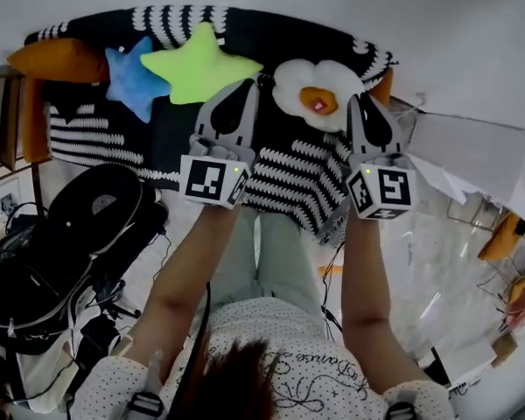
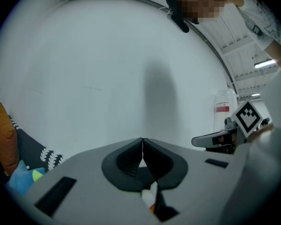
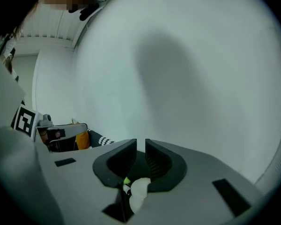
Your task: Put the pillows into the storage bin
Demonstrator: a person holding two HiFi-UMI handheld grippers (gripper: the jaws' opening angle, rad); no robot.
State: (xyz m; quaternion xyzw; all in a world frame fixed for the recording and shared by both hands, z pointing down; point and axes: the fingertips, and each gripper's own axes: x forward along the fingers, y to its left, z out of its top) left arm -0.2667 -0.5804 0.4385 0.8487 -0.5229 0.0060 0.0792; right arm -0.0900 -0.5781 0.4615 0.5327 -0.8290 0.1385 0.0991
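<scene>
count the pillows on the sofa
4: orange pillow at the left end, blue star pillow beside it, green star pillow mid-sofa, fried-egg pillow right. Orange patch behind it may be a fifth.

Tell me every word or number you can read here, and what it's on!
No text here can be read for sure.
Shirt: curly dark writing, too blurred to read.
Bottle: red label, too small to read.
Left marker cube and right marker cube: black-and-white square patterns, not letters or numbers.
</scene>
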